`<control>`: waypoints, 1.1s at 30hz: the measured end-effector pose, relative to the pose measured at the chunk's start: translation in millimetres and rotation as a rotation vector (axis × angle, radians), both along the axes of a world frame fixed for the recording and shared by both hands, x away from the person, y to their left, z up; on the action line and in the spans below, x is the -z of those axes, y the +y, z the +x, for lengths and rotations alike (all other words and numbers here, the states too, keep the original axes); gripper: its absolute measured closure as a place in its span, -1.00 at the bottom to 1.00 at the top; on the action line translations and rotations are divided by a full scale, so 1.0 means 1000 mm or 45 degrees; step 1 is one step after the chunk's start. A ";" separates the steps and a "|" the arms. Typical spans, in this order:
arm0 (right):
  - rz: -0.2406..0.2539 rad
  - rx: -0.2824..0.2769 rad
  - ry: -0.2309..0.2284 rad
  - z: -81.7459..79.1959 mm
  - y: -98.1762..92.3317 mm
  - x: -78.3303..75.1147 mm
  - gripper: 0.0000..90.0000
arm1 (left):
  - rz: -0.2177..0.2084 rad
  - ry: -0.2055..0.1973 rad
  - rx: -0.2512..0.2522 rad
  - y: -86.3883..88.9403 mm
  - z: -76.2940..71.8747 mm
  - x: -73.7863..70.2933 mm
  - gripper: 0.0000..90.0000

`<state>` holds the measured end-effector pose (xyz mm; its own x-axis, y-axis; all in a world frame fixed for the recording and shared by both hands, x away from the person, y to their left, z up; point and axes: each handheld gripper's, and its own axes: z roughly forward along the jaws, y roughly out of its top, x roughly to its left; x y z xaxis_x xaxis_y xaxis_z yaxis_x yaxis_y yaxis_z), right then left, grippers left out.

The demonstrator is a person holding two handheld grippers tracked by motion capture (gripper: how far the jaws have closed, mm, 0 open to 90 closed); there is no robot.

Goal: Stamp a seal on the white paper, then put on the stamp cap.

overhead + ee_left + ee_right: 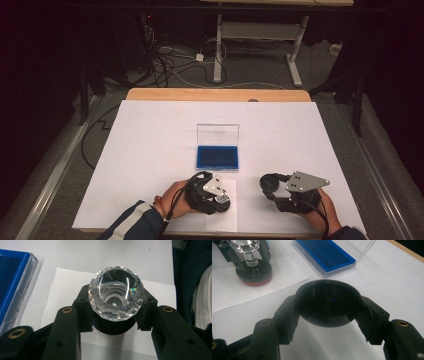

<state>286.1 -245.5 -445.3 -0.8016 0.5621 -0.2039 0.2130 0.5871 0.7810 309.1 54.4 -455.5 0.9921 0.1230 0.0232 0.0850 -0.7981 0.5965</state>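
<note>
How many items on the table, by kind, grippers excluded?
Crystal ornament on black base: 1
Black round disc: 1
Blue-lined clear case, lid open: 1
Loose paper sheet: 1
Total: 4

1. left gripper: black body, grey three-cornered plate with dark holes, black cable.
2. right gripper: same build.
3. jaws: black, brass-coloured screw inserts.
4. left sleeve: dark blue with pale stripes.
</note>
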 end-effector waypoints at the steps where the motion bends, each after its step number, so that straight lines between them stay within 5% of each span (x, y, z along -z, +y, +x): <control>1: 0.001 0.000 0.000 0.000 0.000 0.000 -0.14 | -0.001 0.003 0.000 0.000 0.000 0.000 0.22; 13: 0.003 -0.002 0.000 0.000 0.000 0.000 -0.14 | -0.005 0.002 0.005 0.001 0.000 -0.001 0.22; 23: 0.007 0.000 0.000 -0.001 -0.002 0.000 -0.14 | -0.125 -0.008 0.007 0.010 -0.002 -0.021 0.22; 33: 0.003 -0.003 0.003 -0.003 -0.001 0.000 -0.14 | -0.089 0.003 0.010 0.006 0.003 -0.012 0.21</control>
